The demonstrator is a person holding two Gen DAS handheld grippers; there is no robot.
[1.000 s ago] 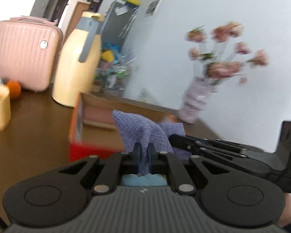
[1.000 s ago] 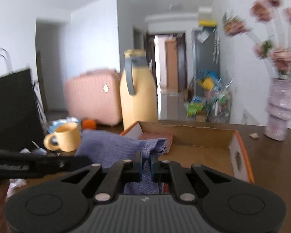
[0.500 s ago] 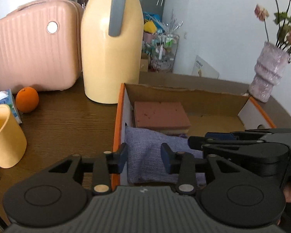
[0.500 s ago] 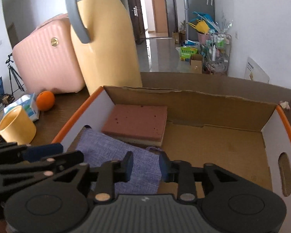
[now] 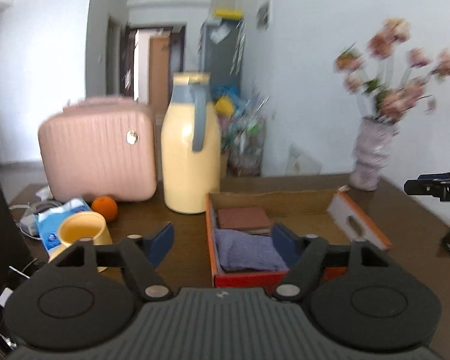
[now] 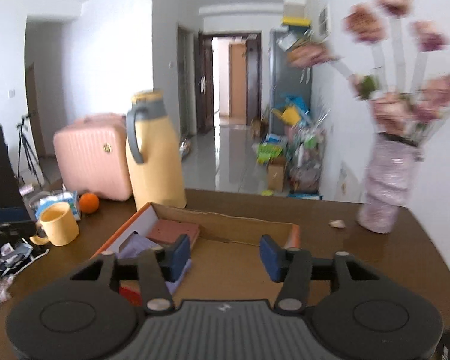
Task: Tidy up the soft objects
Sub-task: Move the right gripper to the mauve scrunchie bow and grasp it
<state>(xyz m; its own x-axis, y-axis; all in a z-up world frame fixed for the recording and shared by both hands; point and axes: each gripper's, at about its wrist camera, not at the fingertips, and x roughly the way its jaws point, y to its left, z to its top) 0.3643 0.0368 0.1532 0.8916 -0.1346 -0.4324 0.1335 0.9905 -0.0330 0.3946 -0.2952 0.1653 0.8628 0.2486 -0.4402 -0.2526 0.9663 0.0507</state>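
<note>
Left wrist view: both tools wide open, empty; folded cloth (image 5: 247,253) ahead between left tool (image 5: 222,244) fingers, limp, light—pinch a folded edge.

Seen from the left wrist view, the box (image 5: 357,223) sits on the desk (image 5: 180,240) at 12 o'clock. Inside it, the folded cloth (image 5: 246,250) lies at the near end — the sponge block (image 5: 243,218) just behind it. The jug (image 5: 190,150) stands at 11 o'clock behind the box, the suitcase (image 5: 97,150) to its left. The mug (image 5: 82,232) and orange (image 5: 105,207) sit at 10 o'clock, the vase (image 5: 370,156) at 2 o'clock.
</note>
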